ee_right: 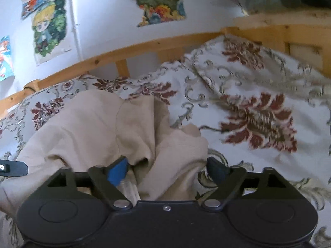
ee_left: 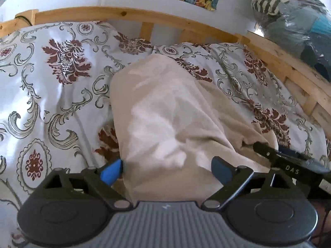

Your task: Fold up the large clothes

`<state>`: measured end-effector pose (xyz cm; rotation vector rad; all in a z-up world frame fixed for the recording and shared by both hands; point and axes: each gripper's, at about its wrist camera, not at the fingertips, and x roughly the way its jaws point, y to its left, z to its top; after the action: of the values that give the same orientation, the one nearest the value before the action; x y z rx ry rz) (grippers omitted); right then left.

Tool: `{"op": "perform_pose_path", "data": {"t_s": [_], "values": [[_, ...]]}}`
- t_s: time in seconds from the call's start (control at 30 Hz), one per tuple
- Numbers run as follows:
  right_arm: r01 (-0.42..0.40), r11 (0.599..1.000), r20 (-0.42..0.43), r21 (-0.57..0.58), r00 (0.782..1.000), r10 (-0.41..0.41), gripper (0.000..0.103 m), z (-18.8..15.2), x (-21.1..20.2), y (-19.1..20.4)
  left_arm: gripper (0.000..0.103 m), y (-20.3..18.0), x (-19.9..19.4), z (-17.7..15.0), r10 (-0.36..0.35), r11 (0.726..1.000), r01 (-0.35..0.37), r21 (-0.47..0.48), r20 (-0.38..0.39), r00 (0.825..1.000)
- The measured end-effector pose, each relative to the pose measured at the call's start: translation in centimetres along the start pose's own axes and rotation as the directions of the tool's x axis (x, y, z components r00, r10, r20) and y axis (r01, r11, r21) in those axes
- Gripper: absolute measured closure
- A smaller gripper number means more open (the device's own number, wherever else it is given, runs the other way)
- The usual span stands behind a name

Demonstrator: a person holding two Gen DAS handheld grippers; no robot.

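Lying in the middle of both views, a beige garment (ee_left: 165, 111) was spread in loose folds across the bed, on a white bedspread (ee_left: 51, 78) printed with dark red flowers and grey scrolls. In the left wrist view the left tool (ee_left: 166, 172) sat at the lower centre of the frame with its blue-padded fingers (ee_left: 111, 172) wide apart, the near end of the cloth lying between them and running up toward the centre of the frame. At the right edge of that view part of the right tool (ee_left: 289, 161) showed, its black tip touching the cloth's right edge.

In the right wrist view the right tool (ee_right: 167, 170) also stood spread open at the lower centre, bunched beige cloth (ee_right: 99, 128) filling the gap between its pads; whether either pad pressed the fabric could not be told. A wooden bed rail (ee_left: 128, 14) curved across the top of both views, with colourful cartoon pictures (ee_right: 49, 26) on the white wall above it. A plastic-wrapped bundle (ee_left: 293, 16) sat in the upper right of the left view.
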<state>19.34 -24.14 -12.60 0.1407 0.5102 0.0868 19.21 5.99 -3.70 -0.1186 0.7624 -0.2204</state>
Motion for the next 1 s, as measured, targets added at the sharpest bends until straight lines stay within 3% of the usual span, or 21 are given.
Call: {"op": "perform_pose_path", "data": {"t_s": [0.1, 0.2, 0.27, 0.57, 0.8, 0.9, 1.0], "values": [[0.014, 0.995, 0.025, -0.102, 1.0, -0.011, 0.004, 0.0, -0.4, 1.0, 0.008, -0.7, -0.1, -0.4, 0.037, 0.997, -0.037, 0.066, 0.004, 0.999], [0.088, 0.965, 0.008, -0.248, 0.996, -0.089, 0.002, -0.5, 0.4, 2.1, 0.008, -1.2, -0.1, -0.7, 0.063, 0.989, -0.063, 0.131, 0.002, 0.998], [0.109, 0.953, -0.004, -0.283, 0.993, -0.115, 0.001, -1.0, 1.1, 1.9, 0.008, -1.4, 0.0, -0.9, 0.065, 0.988, -0.064, 0.142, -0.002, 0.998], [0.133, 0.943, -0.001, -0.305, 0.99, -0.14, 0.001, -1.3, 1.7, 1.6, 0.001, -0.6, 0.0, -1.3, 0.069, 0.992, -0.067, 0.111, -0.01, 0.998], [0.159, 0.927, 0.023, -0.339, 0.987, -0.161, 0.001, -1.0, 1.5, 1.5, 0.001, 0.5, -0.6, -1.7, 0.038, 0.995, -0.037, 0.098, -0.004, 0.999], [0.15, 0.939, 0.036, -0.308, 0.989, -0.145, 0.001, -0.5, 0.6, 1.5, 0.001, 1.6, -2.5, -1.1, -0.043, 0.998, 0.039, 0.055, 0.078, 0.996], [0.157, 0.951, 0.131, -0.267, 0.983, -0.125, 0.001, 0.4, -1.4, 1.5, 0.001, 1.9, -2.8, 0.7, -0.033, 0.999, 0.027, 0.041, 0.156, 0.987]]}}
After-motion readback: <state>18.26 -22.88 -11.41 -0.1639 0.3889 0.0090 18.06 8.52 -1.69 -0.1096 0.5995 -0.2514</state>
